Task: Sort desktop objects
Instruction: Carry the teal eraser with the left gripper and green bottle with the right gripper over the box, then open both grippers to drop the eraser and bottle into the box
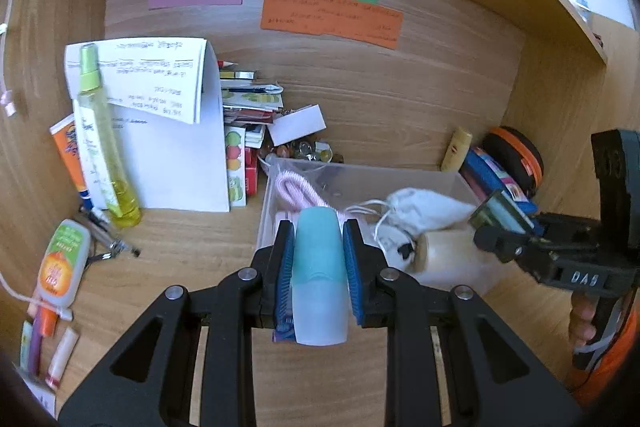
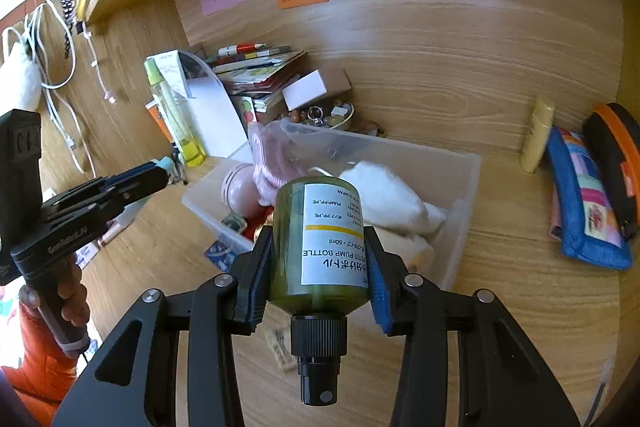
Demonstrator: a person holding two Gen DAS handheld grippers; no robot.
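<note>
Teal-capped frosted plastic tube [image 1: 319,275] clamped between left gripper [image 1: 319,267] fingers, above the near edge of the clear plastic bin [image 1: 460,183]. Olive-green plastic pump bottle [image 2: 320,239] pinched mid-body in right gripper [image 2: 320,259], also over the bin's near edge. Probably light, rigid, smooth-walled; best gripped across the barrel, clear of caps.

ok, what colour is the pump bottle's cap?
Black cap on the green pump bottle; right wrist view shows it best.
</note>
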